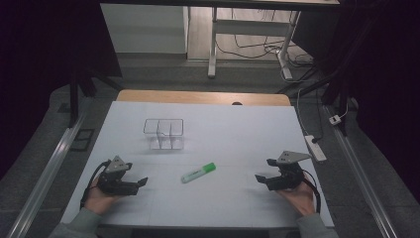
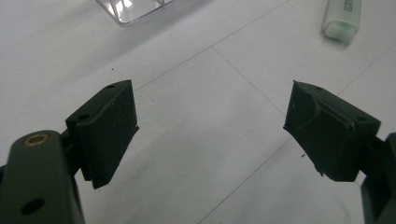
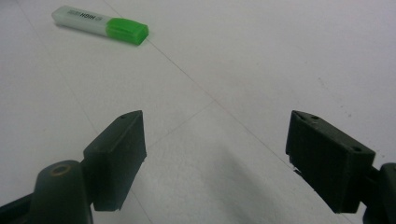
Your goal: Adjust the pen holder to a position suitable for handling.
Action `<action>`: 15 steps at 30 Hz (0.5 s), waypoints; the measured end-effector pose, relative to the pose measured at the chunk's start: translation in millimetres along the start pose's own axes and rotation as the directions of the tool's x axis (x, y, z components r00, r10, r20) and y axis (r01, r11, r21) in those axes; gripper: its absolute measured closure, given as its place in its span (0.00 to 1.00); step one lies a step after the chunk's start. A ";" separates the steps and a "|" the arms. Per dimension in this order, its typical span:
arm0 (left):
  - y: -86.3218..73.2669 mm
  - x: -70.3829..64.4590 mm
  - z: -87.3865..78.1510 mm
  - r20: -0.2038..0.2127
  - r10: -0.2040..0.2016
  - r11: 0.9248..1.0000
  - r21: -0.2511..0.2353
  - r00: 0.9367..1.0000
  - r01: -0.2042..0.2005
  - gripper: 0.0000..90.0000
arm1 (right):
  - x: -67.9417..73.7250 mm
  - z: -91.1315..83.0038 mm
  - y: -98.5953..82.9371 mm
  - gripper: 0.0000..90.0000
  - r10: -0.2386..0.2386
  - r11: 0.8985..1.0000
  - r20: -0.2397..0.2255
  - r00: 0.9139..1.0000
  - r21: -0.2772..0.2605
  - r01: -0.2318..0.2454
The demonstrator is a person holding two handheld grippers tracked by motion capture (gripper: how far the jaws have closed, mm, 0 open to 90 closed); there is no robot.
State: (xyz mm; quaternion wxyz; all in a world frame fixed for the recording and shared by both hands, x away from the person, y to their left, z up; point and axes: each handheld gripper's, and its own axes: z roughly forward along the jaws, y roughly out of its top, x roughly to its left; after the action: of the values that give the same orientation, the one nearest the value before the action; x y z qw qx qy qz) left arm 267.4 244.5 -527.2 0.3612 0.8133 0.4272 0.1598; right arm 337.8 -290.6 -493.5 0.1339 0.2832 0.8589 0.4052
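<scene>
Left gripper [image 1: 140,182]: lower left of the high view, jaws wide, empty.
Right gripper [image 1: 264,170]: lower right, jaws wide, empty.
Green highlighter [image 1: 198,172]: lying flat at centre, between both grippers, untouched.
Clear divided box [image 1: 164,133]: above the highlighter, on the white table [image 1: 237,129].

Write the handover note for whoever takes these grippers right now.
Left gripper: open, holding nothing, low over the white table at its near left.
Right gripper: open, holding nothing, at the near right.
Green highlighter: capped, lying flat between the two grippers, touched by neither.
Clear divided organizer: farther back, left of centre, looks empty.
Done: nothing visible.
Left: probably grasp the highlighter and put it in the organizer.
</scene>
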 end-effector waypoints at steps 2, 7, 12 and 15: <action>0.1 -0.1 -0.1 0.000 0.000 1.000 0.000 1.000 0.000 0.18 | -1.1 -0.3 -0.3 0.22 0.004 1.000 0.000 1.000 -0.005 -0.004; 0.2 -0.3 -0.2 -0.001 0.001 1.000 0.000 1.000 -0.001 0.18 | -0.4 1.0 -0.3 0.22 0.001 1.000 -0.002 1.000 0.000 -0.001; 0.2 -0.1 -0.4 -0.002 -0.002 1.000 -0.001 1.000 0.002 0.19 | -0.2 1.4 -0.4 0.22 0.000 1.000 0.004 1.000 0.002 0.000; 0.3 -0.2 -0.6 -0.003 -0.001 1.000 -0.003 1.000 0.001 0.19 | 0.1 1.5 -0.3 0.22 -0.001 1.000 0.006 1.000 0.000 0.001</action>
State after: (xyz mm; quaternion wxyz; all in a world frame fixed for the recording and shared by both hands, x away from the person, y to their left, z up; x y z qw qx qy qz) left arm 267.1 244.6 -526.5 0.3617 0.8123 0.4281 0.1613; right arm 338.2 -289.8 -494.7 0.1365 0.2839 0.8586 0.4045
